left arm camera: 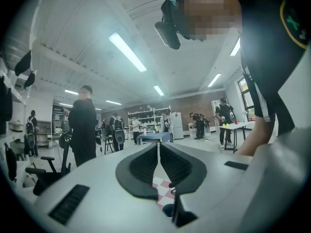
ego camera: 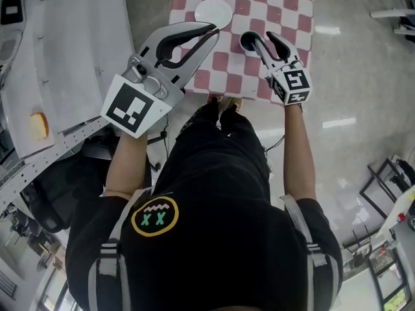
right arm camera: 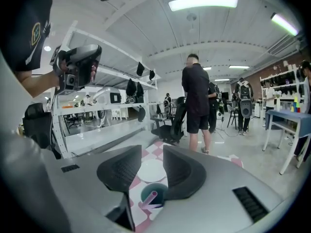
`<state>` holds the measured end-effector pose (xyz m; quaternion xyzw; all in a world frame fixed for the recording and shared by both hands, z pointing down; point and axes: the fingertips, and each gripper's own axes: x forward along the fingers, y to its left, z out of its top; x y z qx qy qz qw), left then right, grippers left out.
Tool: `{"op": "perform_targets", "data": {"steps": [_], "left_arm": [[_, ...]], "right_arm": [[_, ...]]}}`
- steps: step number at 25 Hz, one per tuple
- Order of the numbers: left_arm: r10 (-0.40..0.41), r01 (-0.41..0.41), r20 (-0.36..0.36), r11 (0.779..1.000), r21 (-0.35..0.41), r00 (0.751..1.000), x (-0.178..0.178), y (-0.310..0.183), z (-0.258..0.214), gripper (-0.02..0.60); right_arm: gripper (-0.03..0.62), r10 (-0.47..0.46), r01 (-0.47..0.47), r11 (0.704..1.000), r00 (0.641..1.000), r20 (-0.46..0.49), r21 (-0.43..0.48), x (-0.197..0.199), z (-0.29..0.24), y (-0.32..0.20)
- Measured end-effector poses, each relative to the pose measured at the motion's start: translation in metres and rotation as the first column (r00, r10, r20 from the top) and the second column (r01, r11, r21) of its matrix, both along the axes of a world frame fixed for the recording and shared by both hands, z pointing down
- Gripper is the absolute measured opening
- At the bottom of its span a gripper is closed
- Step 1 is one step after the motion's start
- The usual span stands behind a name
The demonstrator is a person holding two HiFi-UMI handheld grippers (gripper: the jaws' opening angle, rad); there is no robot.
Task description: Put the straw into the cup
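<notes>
Both forearms stretched toward frame top in head view. Left claw (ego camera: pixel 213 26) level, jaws pressed together, nothing between, tips near white disc (ego camera: pixel 213 11) on red-white checked bench (ego camera: pixel 285 5). Right claw (ego camera: pixel 260 39) tipped slightly down, jaws wide, gripping nothing. Just below them: teal cup (right arm camera: pixel 154 194), pink straw (right arm camera: pixel 149 199) leaning inside it. Shirt logo (ego camera: pixel 155 216): yellow ring, zigzag, "XX". Marker cube (ego camera: pixel 131 106): black-white squares.

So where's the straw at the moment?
In the right gripper view, the pink straw leans inside the dark cup, seen between the open jaws of the right gripper. The white plate lies just beyond on the checked table.
</notes>
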<state>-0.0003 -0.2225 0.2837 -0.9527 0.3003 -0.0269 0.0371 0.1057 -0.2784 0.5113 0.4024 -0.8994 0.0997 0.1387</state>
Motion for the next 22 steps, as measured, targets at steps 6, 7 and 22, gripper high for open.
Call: {"op": "perform_targets", "data": {"steps": [6,7,22], "left_arm": [[0.024,-0.024,-0.009,0.999,0.021,1.000,0.007,0.006,-0.008,0.032],[0.028,-0.027,-0.011,0.999,0.024,1.000,0.008,0.007,-0.010,0.031],[0.077,-0.075,-0.029,0.995,0.061,0.997,0.023,0.024,-0.032,0.031]], "right_arm": [[0.170,-0.036,0.035,0.990,0.999,0.001,0.133,0.000,-0.071,0.020],[0.170,-0.045,0.043,0.986,0.999,0.007,0.160,-0.001,-0.086,0.025],[0.141,-0.117,0.103,0.918,0.993,0.013,0.383,-0.008,-0.245,0.107]]}}
